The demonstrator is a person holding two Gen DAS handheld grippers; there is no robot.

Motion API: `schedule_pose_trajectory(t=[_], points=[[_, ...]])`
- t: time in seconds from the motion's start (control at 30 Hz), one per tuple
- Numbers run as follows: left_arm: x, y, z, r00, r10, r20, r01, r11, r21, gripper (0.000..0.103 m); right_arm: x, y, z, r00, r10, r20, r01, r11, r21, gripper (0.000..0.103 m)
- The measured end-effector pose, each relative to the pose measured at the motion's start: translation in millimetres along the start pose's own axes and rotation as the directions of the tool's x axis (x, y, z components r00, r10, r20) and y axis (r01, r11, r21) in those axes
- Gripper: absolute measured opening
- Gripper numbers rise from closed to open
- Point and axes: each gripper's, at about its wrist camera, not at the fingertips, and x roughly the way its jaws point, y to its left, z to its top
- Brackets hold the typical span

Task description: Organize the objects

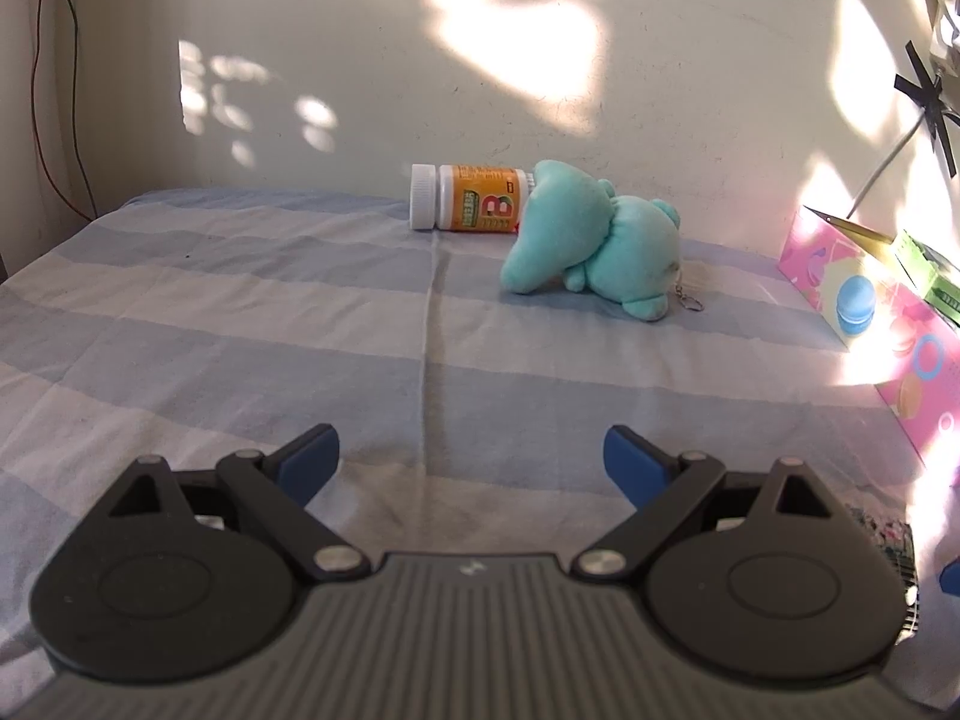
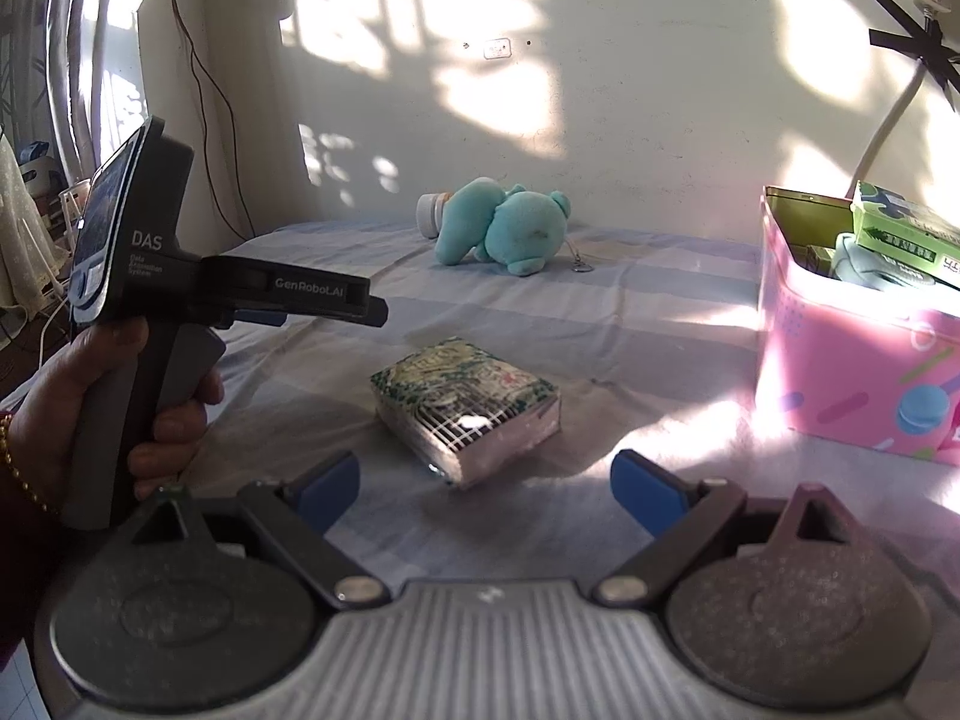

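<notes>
Striped blue/white cloth covers the surface (image 1: 240,312), sunlit wall behind. Left gripper (image 1: 472,456) jaws apart, nothing btwn them, hovering over bare cloth. Right gripper (image 2: 485,483) jaws wide apart, small foil-wrapped box (image 2: 467,408) lying on cloth just ahead of them, not touched. Teal plush toy (image 2: 504,228) lies far back w/ orange vitamin bottle (image 1: 465,198) on its side touching it. Pink box (image 2: 852,372) at right edge, holds green packs. Person's hand (image 2: 108,414) grips left gripper handle
</notes>
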Motion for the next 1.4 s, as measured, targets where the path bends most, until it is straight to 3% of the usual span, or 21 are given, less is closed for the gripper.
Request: schedule_pose_trajectory(t=[0.33,1.4], points=[[1.0,0.0,-0.8,1.000,-0.005,-0.009,0.005,1.000,-0.002,0.096,4.0,-12.2,1.9,0.999,0.034,-0.018,-0.032,0.996,0.083,0.094],[0.4,-3.5,-2.1,0.999,-0.030,-0.033,0.031,0.999,0.033,0.096,-0.7,-17.3,2.6,0.998,0.061,0.007,-0.061,0.988,0.144,0.095]])
